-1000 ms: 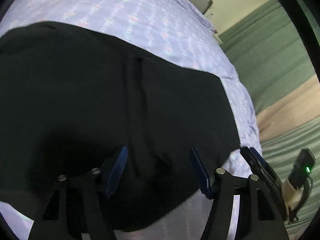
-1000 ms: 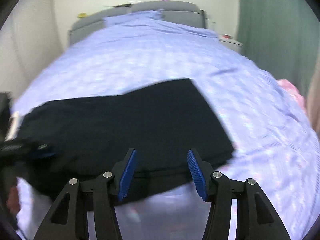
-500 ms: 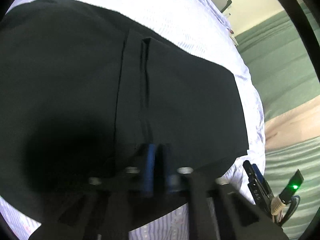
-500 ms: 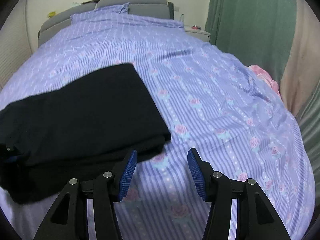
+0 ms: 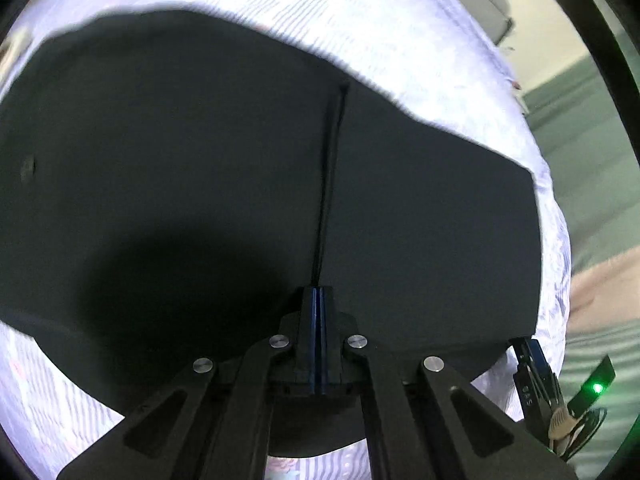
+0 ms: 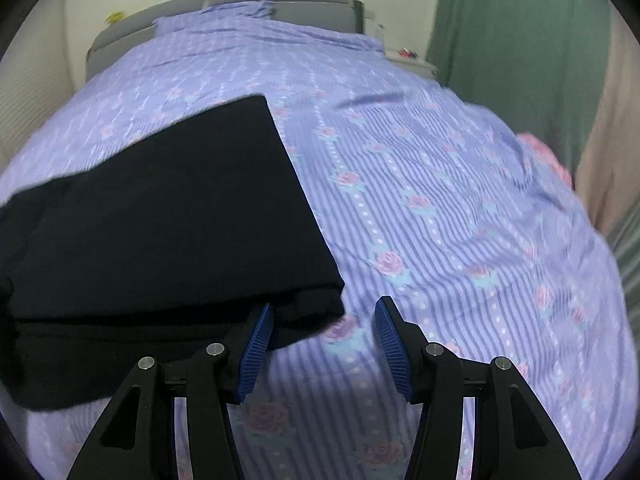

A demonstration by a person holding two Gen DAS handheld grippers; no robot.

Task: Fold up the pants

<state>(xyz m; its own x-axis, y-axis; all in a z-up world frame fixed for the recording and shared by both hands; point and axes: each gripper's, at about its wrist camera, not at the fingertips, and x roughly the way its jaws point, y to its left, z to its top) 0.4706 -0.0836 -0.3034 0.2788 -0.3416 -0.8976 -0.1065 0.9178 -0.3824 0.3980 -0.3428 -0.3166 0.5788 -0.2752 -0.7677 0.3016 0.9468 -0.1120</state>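
Black pants (image 5: 224,184) lie folded in layers on the bed and fill most of the left wrist view. My left gripper (image 5: 319,300) is shut over the pants, with a thin raised crease of cloth running up from its tips; whether cloth is pinched between the pads is not clear. In the right wrist view the folded pants (image 6: 160,216) lie at the left. My right gripper (image 6: 324,340) is open, its left finger (image 6: 256,344) at the pants' near right corner, its right finger over the bare sheet. The right gripper also shows at the lower right of the left wrist view (image 5: 536,376).
The bed has a purple striped sheet with rose print (image 6: 440,216). A grey headboard (image 6: 248,4) stands at the far end. A green curtain (image 6: 516,40) hangs at the right, with a pink cloth (image 6: 548,156) at the bed's right edge.
My left gripper closed from wide open to shut over the pants. My right gripper swung off the pants to the right, then came back to their near right corner.
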